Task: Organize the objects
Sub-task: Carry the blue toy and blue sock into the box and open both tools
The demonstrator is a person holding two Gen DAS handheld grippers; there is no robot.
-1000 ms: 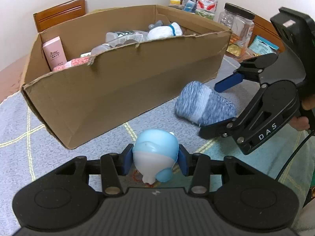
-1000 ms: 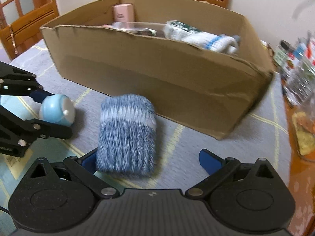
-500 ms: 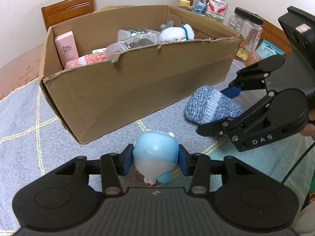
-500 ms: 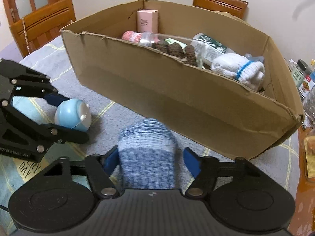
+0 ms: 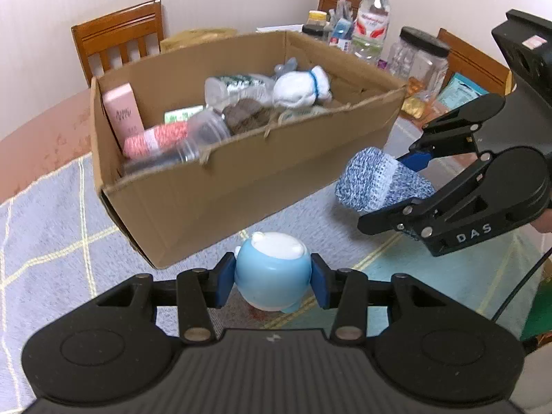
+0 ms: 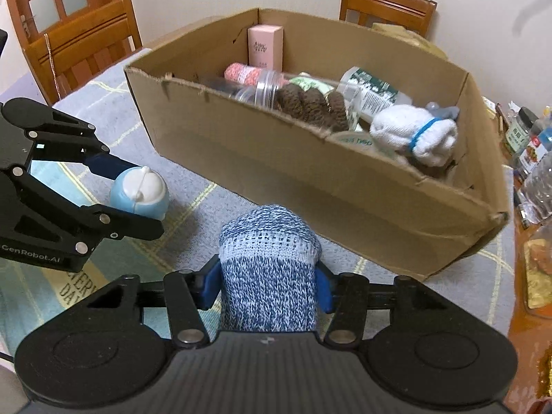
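My left gripper (image 5: 272,283) is shut on a small light-blue round toy (image 5: 272,270) and holds it above the cloth in front of the cardboard box (image 5: 262,179). It also shows in the right wrist view (image 6: 139,189). My right gripper (image 6: 265,284) is shut on a rolled blue-and-white sock (image 6: 267,276), lifted near the box's (image 6: 345,186) front wall. The sock shows in the left wrist view (image 5: 376,179) too. The box holds a pink carton (image 6: 265,45), a pink roll, clear jars, a brown knit item, a plastic bottle and a white sock bundle (image 6: 414,134).
A grey-blue checked cloth (image 5: 45,234) covers the table. Bottles and jars (image 5: 417,58) crowd the table right of the box. Wooden chairs (image 6: 86,45) stand around the table. A teal mat (image 5: 431,276) lies under the right gripper.
My right gripper has closed on the blue sock and lifted it off the cloth. Both grippers have risen, so the box contents now show from above.
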